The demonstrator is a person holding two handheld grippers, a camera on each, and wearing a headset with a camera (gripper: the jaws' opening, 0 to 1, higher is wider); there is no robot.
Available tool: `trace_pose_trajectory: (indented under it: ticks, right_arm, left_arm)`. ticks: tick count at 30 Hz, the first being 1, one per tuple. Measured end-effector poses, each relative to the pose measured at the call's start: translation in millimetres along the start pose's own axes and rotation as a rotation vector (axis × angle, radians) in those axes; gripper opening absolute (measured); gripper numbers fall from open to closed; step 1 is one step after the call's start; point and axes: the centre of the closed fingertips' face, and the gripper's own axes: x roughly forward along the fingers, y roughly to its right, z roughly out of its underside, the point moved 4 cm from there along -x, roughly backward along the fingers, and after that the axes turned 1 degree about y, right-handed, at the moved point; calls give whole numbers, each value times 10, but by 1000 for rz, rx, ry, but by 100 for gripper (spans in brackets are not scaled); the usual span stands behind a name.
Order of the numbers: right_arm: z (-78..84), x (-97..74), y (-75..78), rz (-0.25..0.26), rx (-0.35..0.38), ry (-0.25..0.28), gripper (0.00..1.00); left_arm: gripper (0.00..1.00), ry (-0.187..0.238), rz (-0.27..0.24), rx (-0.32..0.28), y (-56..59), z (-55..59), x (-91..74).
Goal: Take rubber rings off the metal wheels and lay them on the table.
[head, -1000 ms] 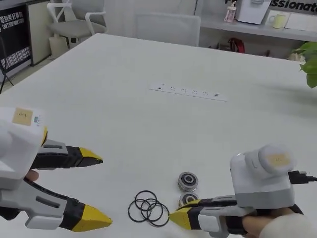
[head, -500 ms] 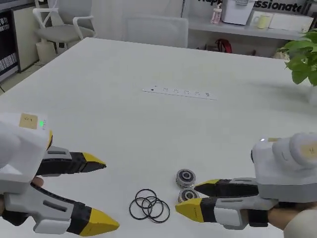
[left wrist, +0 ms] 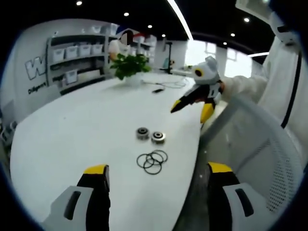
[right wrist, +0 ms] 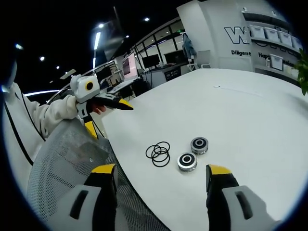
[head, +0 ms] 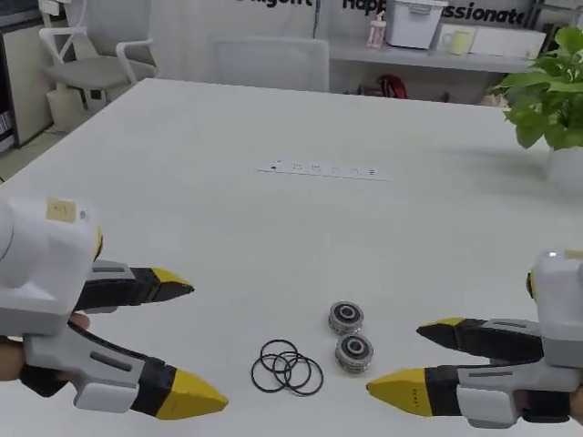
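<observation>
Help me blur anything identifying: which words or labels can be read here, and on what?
"ssionate": wall lettering above the shelf, start cut off.
"Diligent": small wall print, in the right gripper view.
Sticker on the left tool: too small to read.
Power strip markings: too small to read.

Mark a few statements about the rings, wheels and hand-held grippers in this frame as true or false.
1. The rubber rings lie in an overlapping pile on the table. True.
2. The left hand-held gripper is shut on a ring. False: it is open and empty.
3. Two metal wheels sit side by side next to the rings. True.
4. The right hand-held gripper clamps a wheel. False: it is open, apart from both wheels.
</observation>
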Motion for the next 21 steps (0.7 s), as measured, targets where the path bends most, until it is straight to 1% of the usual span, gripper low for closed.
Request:
trace_pose_trajectory:
  ticks: [2, 7, 9, 10, 11, 13, 15, 18, 21]
  right_arm:
    - [69, -37, 8, 18, 12, 0, 77]
    - [242, -76, -33, 58, 65, 3, 85]
    - [313, -73, -22, 85, 82, -4, 89]
    - [329, -77, -21, 91, 91, -8, 90]
    - [331, -89, -13, 95, 103, -4, 91]
    - [286, -133, 46, 123, 129, 34, 92]
    - [284, -139, 54, 136, 125, 33, 94]
    - [295, -127, 43, 137, 125, 29, 95]
    - [309, -107, 23, 132, 121, 18, 96]
  left_arm:
    - [85, 15, 3, -9, -32, 0, -51]
    - [90, 38, 0, -51, -102, 65, -128]
    - [95, 28, 5, -68, -108, 113, -133]
    - [98, 9, 6, -76, -111, 160, -139]
    - [100, 1, 6, -73, -110, 187, -143]
    - [100, -2, 6, -70, -113, 231, -166]
    - [100, 7, 13, -91, -111, 254, -178]
    - [100, 20, 16, -110, -113, 282, -182]
    - [100, 24, 14, -111, -105, 315, -164]
